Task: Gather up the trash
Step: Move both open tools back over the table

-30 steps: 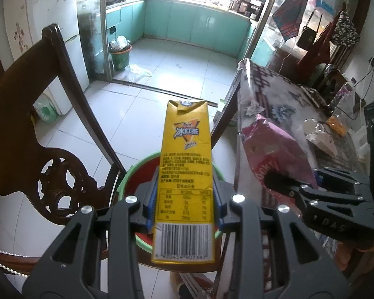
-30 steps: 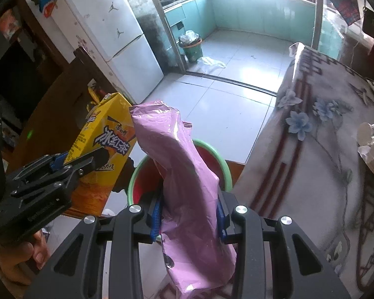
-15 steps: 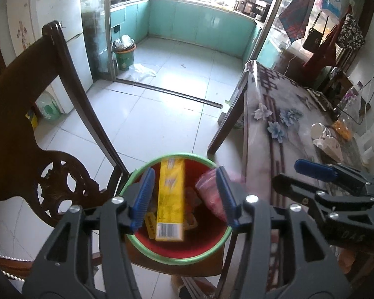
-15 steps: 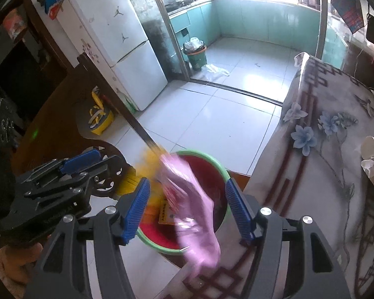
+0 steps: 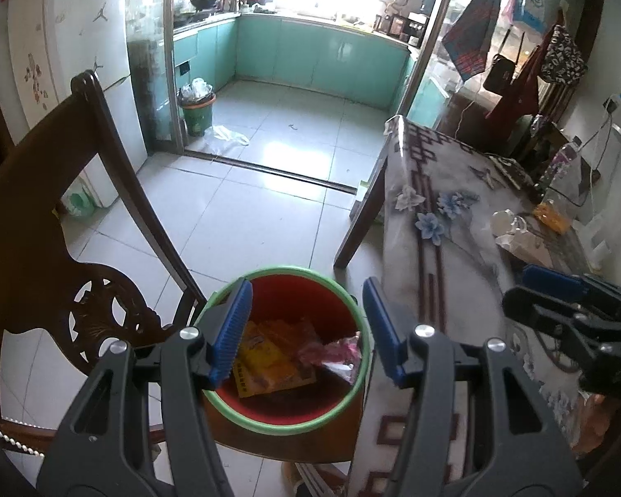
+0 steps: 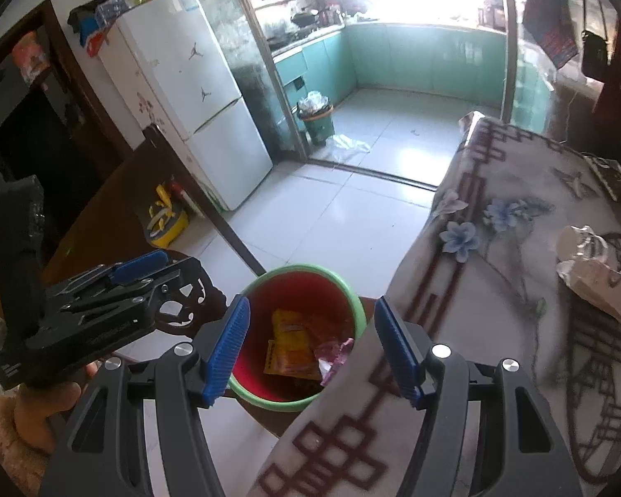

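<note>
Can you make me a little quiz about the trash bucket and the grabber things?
1. True or false: the yellow carton lies inside the red bucket.
2. What is the left gripper holding: A) carton, B) pink wrapper, C) nothing?
3. Fill in: the crumpled white paper lies on the ____.

Key:
1. True; the pink wrapper lies beside it.
2. C; its fingers are open, like the right gripper.
3. Table.
</note>
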Tool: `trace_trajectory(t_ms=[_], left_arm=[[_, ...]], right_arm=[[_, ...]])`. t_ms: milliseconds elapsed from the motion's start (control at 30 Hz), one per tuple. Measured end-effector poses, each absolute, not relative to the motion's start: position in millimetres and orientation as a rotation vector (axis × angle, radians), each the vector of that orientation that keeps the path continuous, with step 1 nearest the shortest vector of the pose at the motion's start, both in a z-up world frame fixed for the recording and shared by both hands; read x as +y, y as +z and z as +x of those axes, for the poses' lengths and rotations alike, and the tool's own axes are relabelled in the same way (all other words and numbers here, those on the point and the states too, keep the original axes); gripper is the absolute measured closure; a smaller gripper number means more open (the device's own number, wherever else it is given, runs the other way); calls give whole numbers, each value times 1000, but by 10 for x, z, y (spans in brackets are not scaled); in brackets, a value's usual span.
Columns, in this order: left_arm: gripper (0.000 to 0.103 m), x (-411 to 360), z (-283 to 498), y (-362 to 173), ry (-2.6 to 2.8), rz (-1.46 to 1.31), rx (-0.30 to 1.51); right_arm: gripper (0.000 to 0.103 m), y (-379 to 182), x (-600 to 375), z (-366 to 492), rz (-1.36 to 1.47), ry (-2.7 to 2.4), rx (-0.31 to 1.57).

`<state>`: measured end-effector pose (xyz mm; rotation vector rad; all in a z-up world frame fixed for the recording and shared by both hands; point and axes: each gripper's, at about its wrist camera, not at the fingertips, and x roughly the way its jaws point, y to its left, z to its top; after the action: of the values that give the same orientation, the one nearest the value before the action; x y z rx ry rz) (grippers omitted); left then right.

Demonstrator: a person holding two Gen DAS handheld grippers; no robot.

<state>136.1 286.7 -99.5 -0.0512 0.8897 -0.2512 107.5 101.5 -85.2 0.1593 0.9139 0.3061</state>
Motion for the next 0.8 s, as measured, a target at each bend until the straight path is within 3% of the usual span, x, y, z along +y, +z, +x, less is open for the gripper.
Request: trace_trajectory(t_ms=[700, 800], left_arm=[[50, 1773, 764, -1007, -461, 21, 904], [50, 1461, 602, -980, -510, 57, 897]], right_arm=[[42, -1054, -275, -44, 256, 21, 955], [36, -1167, -739, -314, 241, -83, 983]])
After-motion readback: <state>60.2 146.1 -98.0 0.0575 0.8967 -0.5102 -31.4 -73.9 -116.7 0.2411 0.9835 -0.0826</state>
